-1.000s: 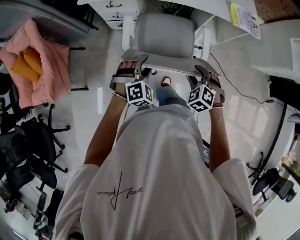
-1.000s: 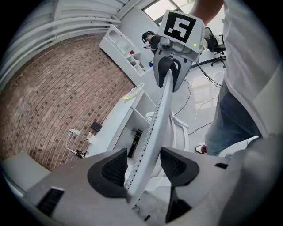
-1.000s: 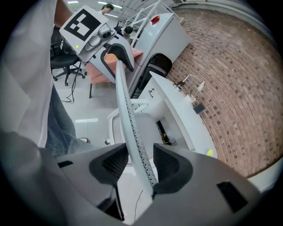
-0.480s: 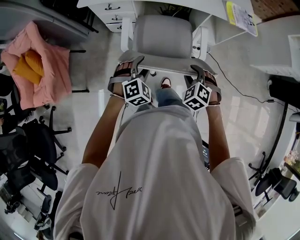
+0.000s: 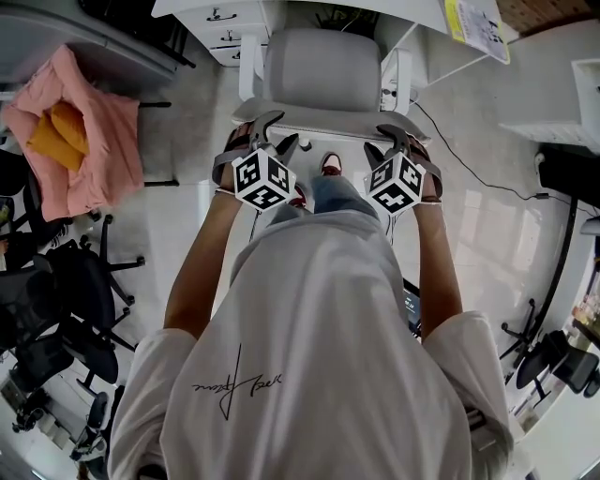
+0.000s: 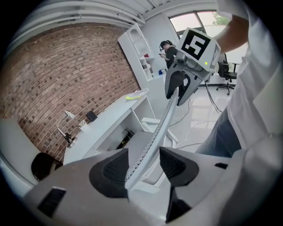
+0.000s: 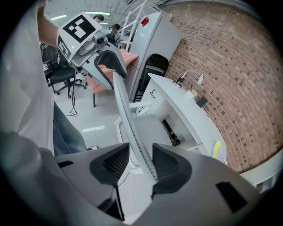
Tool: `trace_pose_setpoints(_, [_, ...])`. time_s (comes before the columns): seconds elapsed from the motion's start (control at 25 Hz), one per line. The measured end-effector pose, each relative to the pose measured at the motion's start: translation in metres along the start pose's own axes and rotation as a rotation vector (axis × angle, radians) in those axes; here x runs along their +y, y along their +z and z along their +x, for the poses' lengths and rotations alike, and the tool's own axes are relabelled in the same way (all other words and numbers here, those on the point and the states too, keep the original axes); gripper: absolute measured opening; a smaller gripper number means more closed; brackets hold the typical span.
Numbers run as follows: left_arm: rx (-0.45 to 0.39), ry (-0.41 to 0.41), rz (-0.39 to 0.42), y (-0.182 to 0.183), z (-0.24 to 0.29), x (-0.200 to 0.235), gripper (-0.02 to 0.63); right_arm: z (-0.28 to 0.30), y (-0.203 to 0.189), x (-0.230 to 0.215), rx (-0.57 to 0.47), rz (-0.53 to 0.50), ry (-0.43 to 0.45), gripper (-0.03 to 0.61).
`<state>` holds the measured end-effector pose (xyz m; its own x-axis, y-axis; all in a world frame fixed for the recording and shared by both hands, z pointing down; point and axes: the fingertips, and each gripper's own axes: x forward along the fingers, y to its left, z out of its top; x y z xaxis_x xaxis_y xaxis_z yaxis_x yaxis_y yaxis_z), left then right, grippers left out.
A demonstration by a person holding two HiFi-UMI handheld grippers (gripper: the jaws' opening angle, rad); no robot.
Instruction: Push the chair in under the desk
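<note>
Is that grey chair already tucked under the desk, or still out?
Mostly out: the chair shows almost its whole seat in front of the white desk edge.

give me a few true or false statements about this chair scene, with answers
1. The left gripper and right gripper are both at the backrest of the chair. True.
2. The left gripper's jaws are shut on nothing. False: they stand apart, with the backrest's edge between them.
3. The pink cloth lies on the chair's seat. False: it lies off to the left, apart from the chair.
4. A sheet with yellow on it lies on the white desk. True.
</note>
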<state>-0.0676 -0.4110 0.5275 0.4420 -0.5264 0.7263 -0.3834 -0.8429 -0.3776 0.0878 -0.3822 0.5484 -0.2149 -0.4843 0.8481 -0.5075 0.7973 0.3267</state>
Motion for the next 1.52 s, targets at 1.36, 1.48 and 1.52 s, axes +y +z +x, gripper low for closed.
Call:
trace_pose_setpoints(1.36, [-0.393, -0.062, -0.692, 0.042, -0.107, -0.030, 0.006, -0.107, 0.074, 0.059, -0.483, 0.463, 0.165, 0.028])
trace_pose_setpoints(1.48, [-0.386, -0.041, -0.735, 0.032, -0.111, -0.023, 0.005, -0.104, 0.077, 0.058, -0.498, 0.509, 0.160, 0.028])
trace_pose_setpoints(1.52, [-0.382, -0.034, -0.748, 0.029, -0.111, -0.020, 0.005, -0.104, 0.078, 0.058, -0.498, 0.518, 0.156, 0.026])
